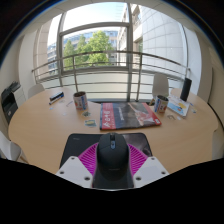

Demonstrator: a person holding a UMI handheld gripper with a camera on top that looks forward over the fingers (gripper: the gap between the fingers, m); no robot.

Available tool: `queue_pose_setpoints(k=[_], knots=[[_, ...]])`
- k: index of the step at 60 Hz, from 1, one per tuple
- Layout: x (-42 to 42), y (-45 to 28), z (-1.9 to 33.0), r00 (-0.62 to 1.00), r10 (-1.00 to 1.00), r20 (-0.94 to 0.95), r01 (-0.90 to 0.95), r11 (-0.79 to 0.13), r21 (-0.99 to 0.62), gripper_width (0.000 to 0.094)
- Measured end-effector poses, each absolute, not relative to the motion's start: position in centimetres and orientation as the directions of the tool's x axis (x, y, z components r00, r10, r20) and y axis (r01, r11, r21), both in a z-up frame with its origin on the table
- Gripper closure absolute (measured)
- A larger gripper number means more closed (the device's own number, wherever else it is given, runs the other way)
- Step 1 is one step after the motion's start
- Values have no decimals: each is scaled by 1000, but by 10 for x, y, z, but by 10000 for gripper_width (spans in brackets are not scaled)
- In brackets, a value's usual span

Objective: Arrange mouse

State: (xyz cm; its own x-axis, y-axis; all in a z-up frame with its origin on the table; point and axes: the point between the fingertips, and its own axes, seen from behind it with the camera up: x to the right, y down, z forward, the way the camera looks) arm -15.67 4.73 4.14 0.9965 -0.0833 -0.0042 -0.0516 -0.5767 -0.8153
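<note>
A black computer mouse [112,155] sits between my gripper's [112,163] two fingers, its nose pointing away from me. The pink pads [90,158] press against both of its sides, so the gripper is shut on it. Beneath and just ahead of the mouse lies a black mouse pad [138,141] on the round wooden table [45,125]. I cannot tell whether the mouse rests on the pad or hangs just above it.
Beyond the pad lies a red magazine [128,113]. A dark mug [80,100] stands far left of it, a cup [161,103] and a colourful box [178,107] to the far right. Small items [90,123] lie near the pad's left corner. Windows and a railing stand behind the table.
</note>
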Motion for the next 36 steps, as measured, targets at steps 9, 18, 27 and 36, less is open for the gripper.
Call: queue_pose_setpoints(k=[9,18,27,36], knots=[[-158,44,0,998,-63,24,-25,-676,-736,476],[-166,37,-6,998,-61,13,-33,-686,-727,309],[-169,23,37,997,-68,37,-16,-650,-760,108],[-175,-7,92,995,-85,54,-10,-616,-788,87]])
